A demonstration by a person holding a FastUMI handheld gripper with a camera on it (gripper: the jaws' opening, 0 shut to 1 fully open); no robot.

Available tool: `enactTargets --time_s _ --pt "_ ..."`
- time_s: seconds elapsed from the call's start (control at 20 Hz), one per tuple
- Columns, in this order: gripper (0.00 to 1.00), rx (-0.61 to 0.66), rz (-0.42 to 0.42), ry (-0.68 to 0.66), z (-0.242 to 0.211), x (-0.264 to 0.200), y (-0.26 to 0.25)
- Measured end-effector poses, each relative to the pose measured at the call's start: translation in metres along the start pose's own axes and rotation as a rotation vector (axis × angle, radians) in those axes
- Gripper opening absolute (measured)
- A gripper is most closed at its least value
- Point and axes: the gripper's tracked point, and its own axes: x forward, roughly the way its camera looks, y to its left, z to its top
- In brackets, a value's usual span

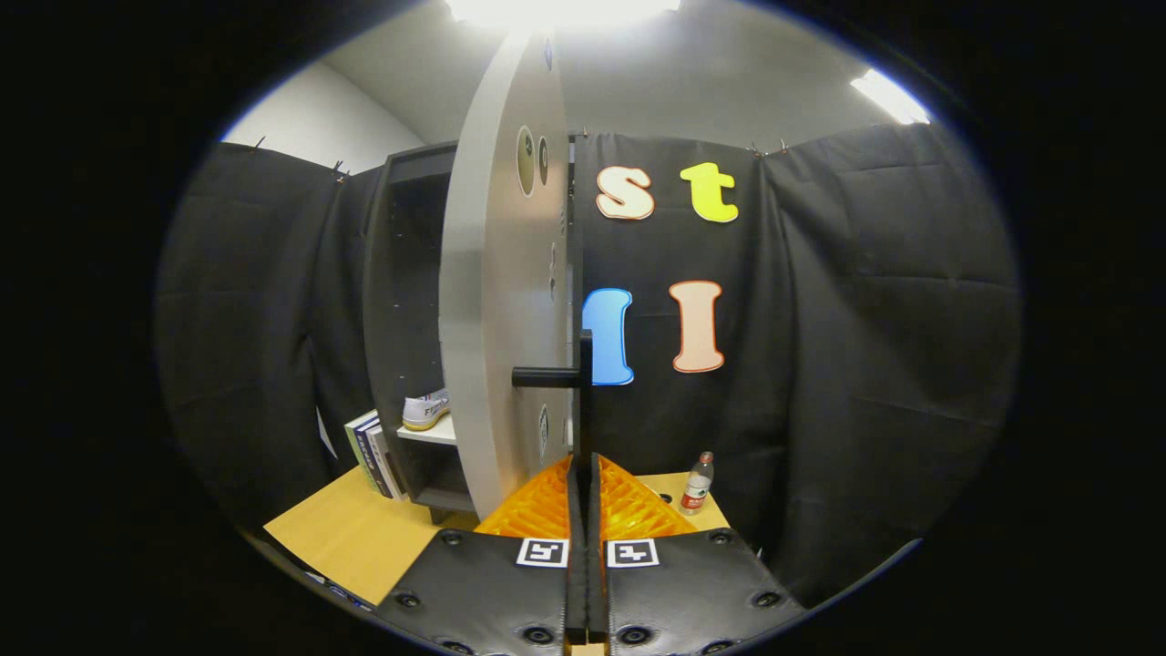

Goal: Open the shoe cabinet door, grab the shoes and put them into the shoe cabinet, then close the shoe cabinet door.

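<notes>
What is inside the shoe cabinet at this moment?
A light shoe rests on a shelf in the shoe cabinet. The open door covers the rest of the interior. The gripper is shut on the door handle.

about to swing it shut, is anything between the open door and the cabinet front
Nothing visible does. The gripper is shut on the handle of the open door. The shoe sits on the cabinet shelf; whether it overhangs the front edge I cannot tell.

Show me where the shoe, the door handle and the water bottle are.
shoe [426,410]: gripper view, on its side wall, on the cabinet shelf.
door handle [547,374]: gripper view, on the horizontal bar, ahead of the claw.
water bottle [698,484]: gripper view, on its body.
</notes>
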Motion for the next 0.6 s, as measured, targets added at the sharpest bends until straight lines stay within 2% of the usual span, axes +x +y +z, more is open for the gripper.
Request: enactTargets --time_s 0.1,0.2,0.3,0.4,0.6 --pt "0.02 0.031 -0.019 0.0 0.0 -0.001 -0.005" --pt "0.02 0.071 0.011 0.0 -0.001 -0.002 0.008" --pt "0.01 0.036 0.023 -0.009 0.0 -0.003 0.005" --pt "0.02 -0.001 0.0 -0.013 -0.001 -0.005 -0.006" --pt "0.02 0.008 0.002 -0.008 -0.005 -0.01 0.001"
